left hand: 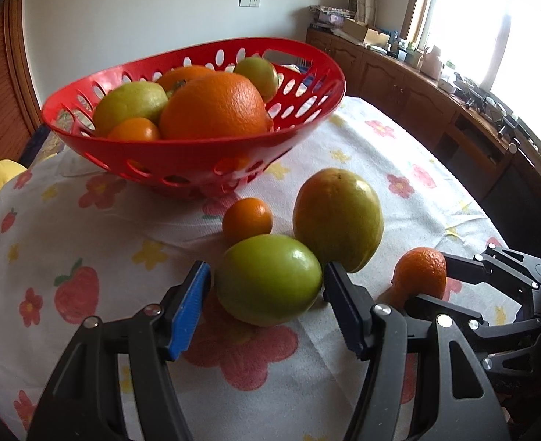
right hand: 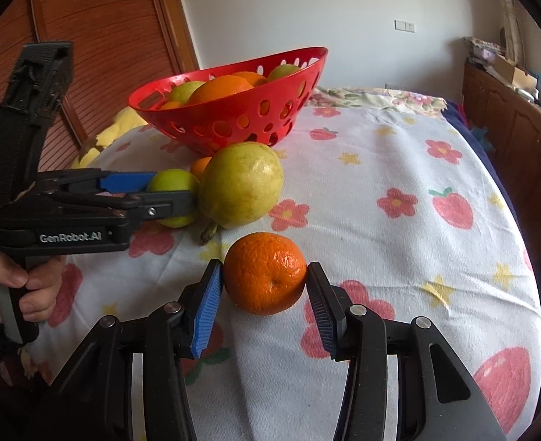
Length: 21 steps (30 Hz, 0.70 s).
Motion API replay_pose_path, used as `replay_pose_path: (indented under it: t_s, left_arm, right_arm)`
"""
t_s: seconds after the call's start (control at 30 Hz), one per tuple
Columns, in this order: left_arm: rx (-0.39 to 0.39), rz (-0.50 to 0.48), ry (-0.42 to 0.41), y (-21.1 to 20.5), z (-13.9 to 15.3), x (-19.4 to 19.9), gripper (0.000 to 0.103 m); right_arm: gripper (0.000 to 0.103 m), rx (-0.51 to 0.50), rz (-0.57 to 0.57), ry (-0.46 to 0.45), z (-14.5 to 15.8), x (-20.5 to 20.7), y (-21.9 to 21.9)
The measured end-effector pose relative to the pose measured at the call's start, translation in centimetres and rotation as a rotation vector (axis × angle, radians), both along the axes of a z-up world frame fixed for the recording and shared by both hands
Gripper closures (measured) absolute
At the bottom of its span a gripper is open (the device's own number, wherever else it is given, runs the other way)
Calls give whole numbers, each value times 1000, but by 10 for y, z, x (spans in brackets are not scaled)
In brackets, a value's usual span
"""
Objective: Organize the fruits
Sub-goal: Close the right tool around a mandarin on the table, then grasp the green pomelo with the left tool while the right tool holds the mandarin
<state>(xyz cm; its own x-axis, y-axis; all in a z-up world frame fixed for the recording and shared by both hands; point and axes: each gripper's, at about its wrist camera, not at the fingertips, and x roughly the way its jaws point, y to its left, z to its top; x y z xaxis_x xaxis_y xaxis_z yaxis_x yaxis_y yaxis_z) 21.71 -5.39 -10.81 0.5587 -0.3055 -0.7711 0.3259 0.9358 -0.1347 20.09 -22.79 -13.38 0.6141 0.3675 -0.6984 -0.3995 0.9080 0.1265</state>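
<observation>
Left wrist view: the red basket (left hand: 196, 147) stands at the far side of the flowered cloth (left hand: 86, 239) covering the desk. Inside it lie a big orange (left hand: 213, 106), a yellow-green fruit (left hand: 128, 104) to its left, a small orange one (left hand: 134, 130) at the front rim, another orange fruit (left hand: 182, 75) behind, mostly covered, and a green one (left hand: 257, 73) at the back. Whatever lies deeper shows only as orange patches through the wall holes. In front of the basket, on the cloth, sit a small tangerine (left hand: 247, 220), a large yellow-green fruit (left hand: 338, 218) and, nearest, a green fruit (left hand: 268, 279). The left gripper (left hand: 266, 305) has its fingers (left hand: 189, 305) standing on either side of that green fruit, the right one at its skin, the left one with a narrow gap; no squeeze is visible. Further right of the basket, the right gripper (left hand: 423, 290) holds a mandarin (left hand: 421, 273), its lower half hidden by the black fingers.

Right wrist view: the basket (right hand: 233, 117) is seen lower, so only the tops of its fruit clear the rim. Before it, the large yellow-green fruit (right hand: 241, 183) hides most of the small tangerine (right hand: 200, 167); the left gripper (right hand: 171, 193), seen side-on, covers part of the green fruit (right hand: 173, 198). A hand (right hand: 16, 286) grips its handle at the frame's edge. Nearest, the right gripper (right hand: 264, 301) has closed its fingers (right hand: 207, 305) on the mandarin (right hand: 264, 272), both pads against its sides.
</observation>
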Motion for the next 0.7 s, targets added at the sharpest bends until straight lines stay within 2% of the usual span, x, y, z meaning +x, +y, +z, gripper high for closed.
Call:
replay_pose_path:
  t_s: [0.13,0.23,0.4,0.7]
  left_arm:
    - [-12,2,-3,2,0,-1,39]
    - [-15,-7,-1,3,-1,-3,46]
    - [14,-24,-14,3,0,-9,46]
    - [13,-5,-28,22,7,-24,46]
  right_arm:
    - [56,-3,2,-4,-1,0,1]
    - [56,3,6,2,-2,0,1]
    - [56,0,2,-6,-2,-1,0]
    - [56,-8,-6,-18,-2,-2,3]
